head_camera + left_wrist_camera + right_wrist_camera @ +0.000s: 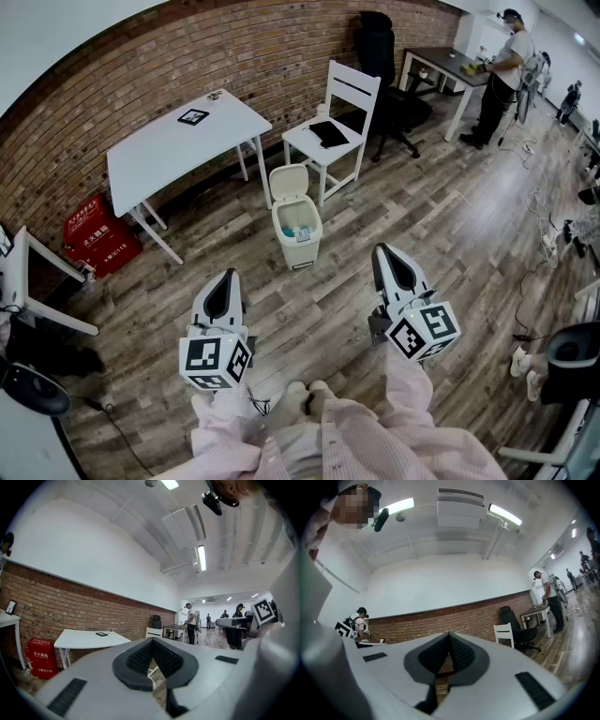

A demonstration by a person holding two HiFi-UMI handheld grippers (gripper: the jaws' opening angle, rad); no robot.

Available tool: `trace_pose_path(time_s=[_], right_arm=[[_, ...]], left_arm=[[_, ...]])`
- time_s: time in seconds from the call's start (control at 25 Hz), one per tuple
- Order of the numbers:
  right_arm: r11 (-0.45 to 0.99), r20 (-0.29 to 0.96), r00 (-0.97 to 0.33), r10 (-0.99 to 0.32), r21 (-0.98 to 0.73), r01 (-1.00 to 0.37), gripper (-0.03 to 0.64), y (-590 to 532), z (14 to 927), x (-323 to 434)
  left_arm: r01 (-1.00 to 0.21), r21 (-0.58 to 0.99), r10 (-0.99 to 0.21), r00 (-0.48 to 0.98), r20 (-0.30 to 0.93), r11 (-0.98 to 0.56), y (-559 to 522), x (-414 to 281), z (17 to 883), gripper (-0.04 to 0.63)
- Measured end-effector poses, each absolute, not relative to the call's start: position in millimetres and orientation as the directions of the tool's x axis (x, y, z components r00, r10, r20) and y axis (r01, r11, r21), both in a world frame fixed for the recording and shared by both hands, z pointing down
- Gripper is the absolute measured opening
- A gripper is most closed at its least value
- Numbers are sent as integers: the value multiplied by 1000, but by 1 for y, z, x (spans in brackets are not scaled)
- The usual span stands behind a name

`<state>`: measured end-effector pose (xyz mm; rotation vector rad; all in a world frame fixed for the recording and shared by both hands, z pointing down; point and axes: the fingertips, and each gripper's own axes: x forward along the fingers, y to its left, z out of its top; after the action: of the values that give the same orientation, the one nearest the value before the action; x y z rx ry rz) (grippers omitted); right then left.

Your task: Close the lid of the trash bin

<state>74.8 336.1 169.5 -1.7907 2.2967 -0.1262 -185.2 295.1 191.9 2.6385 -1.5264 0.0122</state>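
- Ahead at twelve o'clock on the wood floor, facing the trash bin [296, 228], well apart from both grippers, between the white table [178, 141] at eleven and the white chair [333, 122] at one.
- Seeing its lid [289, 180] hinged up at the far side, leaving the bin open; judging the closing not yet begun, with only the approach in hand.
- Carrying the left gripper [225, 278] at seven o'clock of the bin and the right gripper [382, 253] at five, both with jaws pressed together on nothing.
- Needing next, probably, stepping closer, reaching past the raised lid and tipping it toward the near side and down with a closed tip.
- Finding no bin in either gripper view; making out only something pale inside it from the head view, too small for naming.
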Motion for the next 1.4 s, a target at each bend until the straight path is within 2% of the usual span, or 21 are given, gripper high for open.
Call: trace_pose_path(time_s=[0.24,0.48,0.76,0.88,1.04,1.16,1.4], right_arm=[[224,-134,-197,-971,-225,-948,3,330,166,91],[323,-196,-276,-941,-277,-905,3,339,165,93],[314,-147,-284,-947,-252,-916,9,338,177,99],[305,-132,-280,-951,-252,-918,77,333,182,103],[287,-108,-268,-957,-258,-923,115,319,191,104],[279,-99,-262,-960,-268,-922,171,302,197,104],[273,-84,-260,-962,-258,-927,193,253,209,107]], left_arm=[[-872,80,-870,489,65,-483,290,-175,195,-8],[-882,83,-881,469,57,-464,299,-169,199,-8],[-888,109,-888,455,69,-447,303,-163,207,-8],[-887,114,-887,456,76,-447,300,-159,210,-8],[-888,116,-885,457,92,-446,291,-158,216,-8],[-890,128,-886,451,110,-437,275,-159,223,-8],[-890,165,-884,447,139,-425,226,-160,241,-8]])
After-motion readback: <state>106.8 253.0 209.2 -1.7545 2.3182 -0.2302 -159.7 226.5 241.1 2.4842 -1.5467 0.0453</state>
